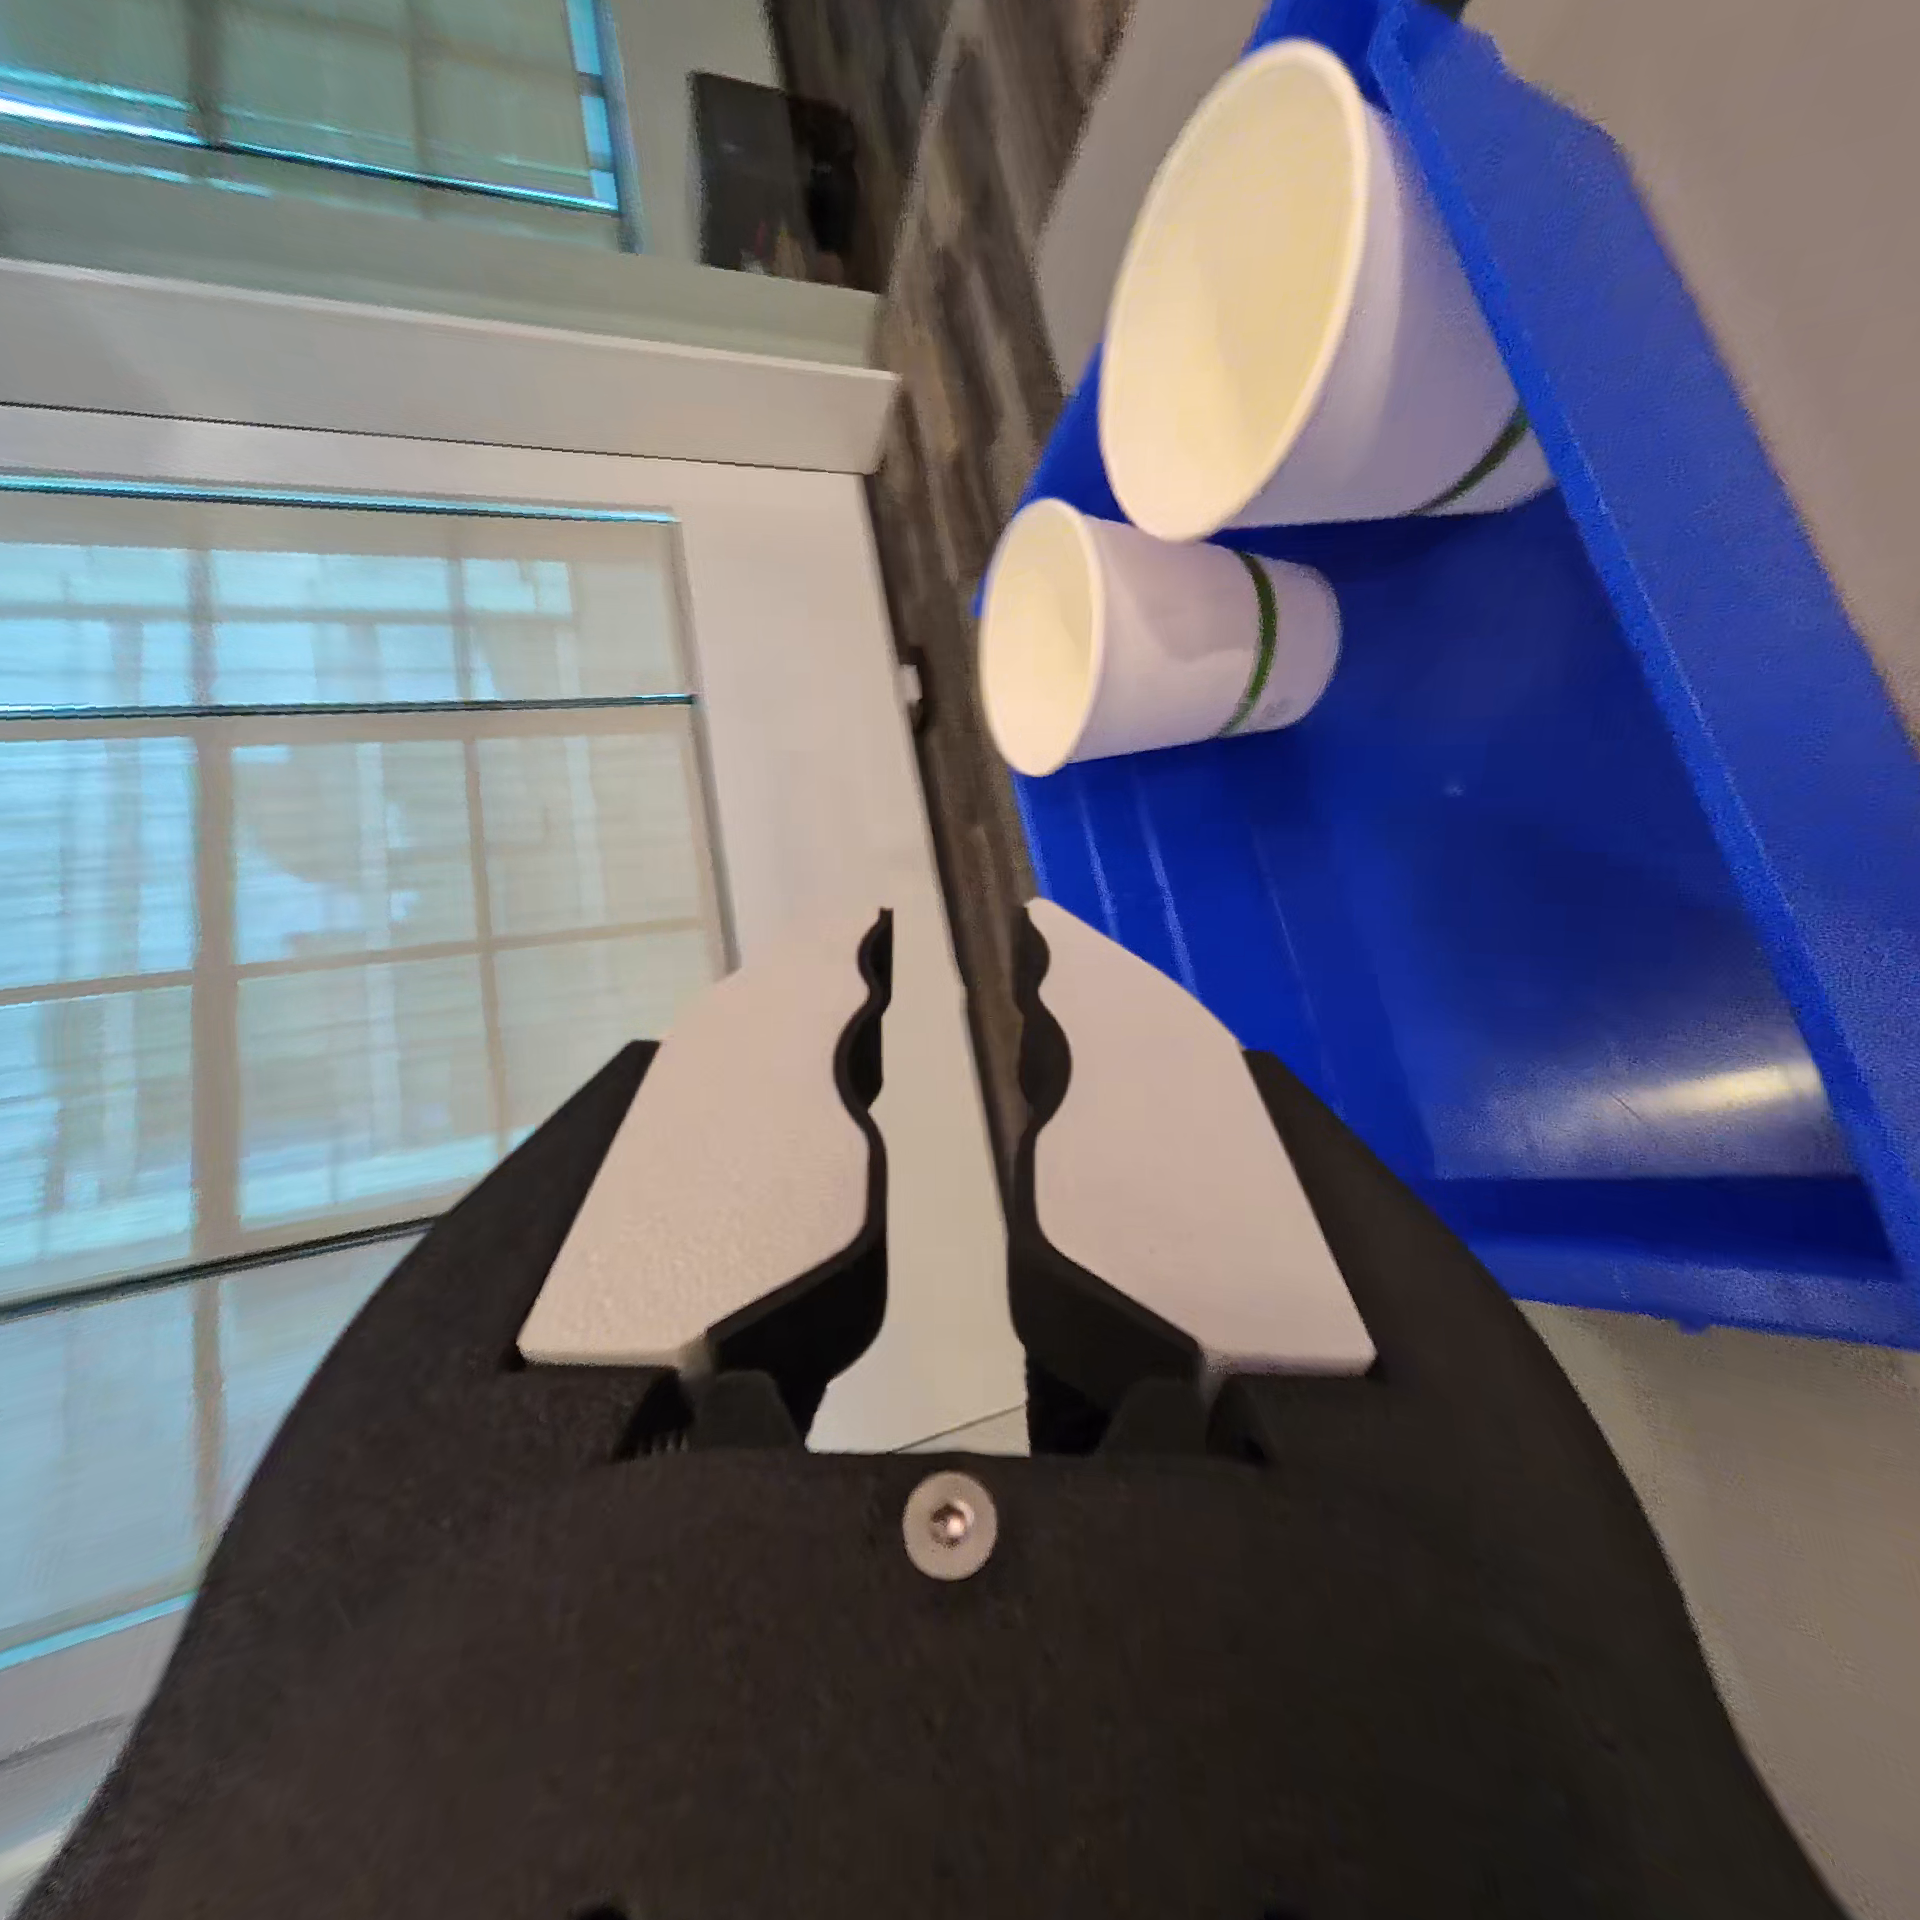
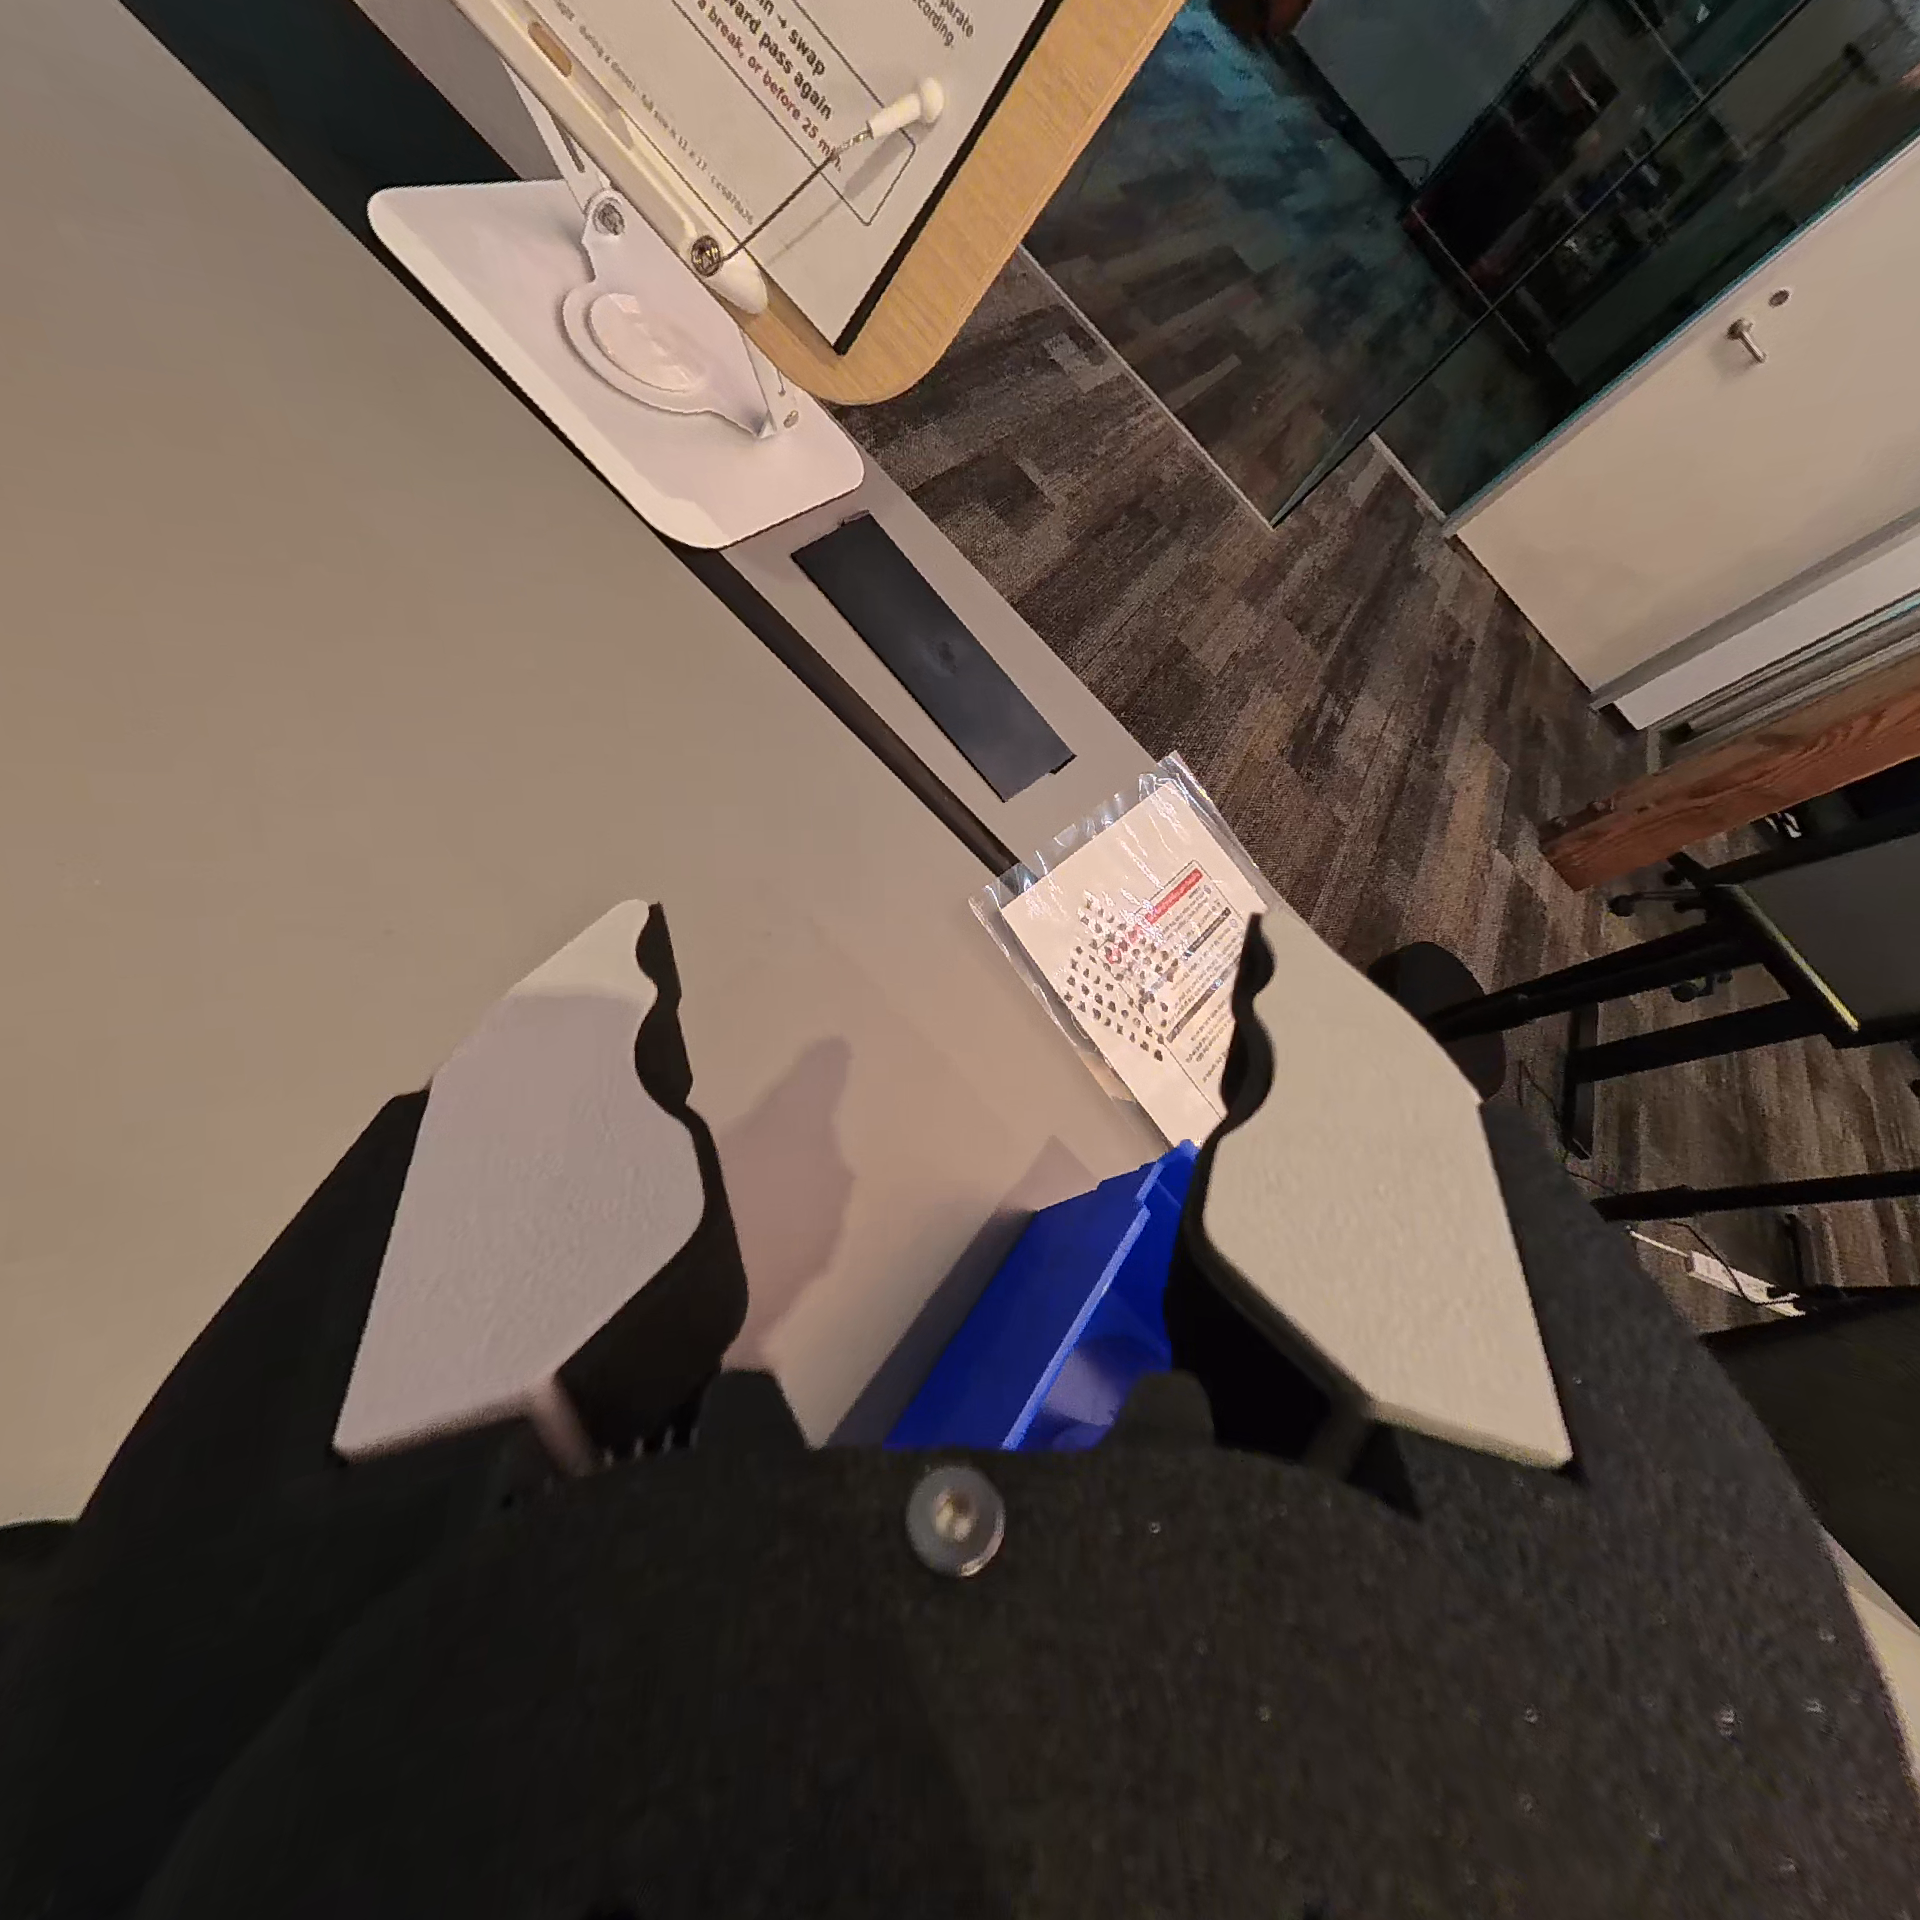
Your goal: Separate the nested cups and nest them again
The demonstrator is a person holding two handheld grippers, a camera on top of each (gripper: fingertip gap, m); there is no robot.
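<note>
Two white paper cups [image 1: 1236, 281] [image 1: 1143, 644] stand apart in the blue bin [image 1: 1558, 935], so re-nesting looks next: left gripper [image 1: 956, 935] jaws narrow and empty, right gripper [image 2: 956, 935] jaws wide, neither holding a cup.

Your left claw [image 1: 958, 935] was rolled sideways, its fingers nearly together and holding nothing; your right claw [image 2: 961, 935] was spread wide, also holding nothing.
</note>
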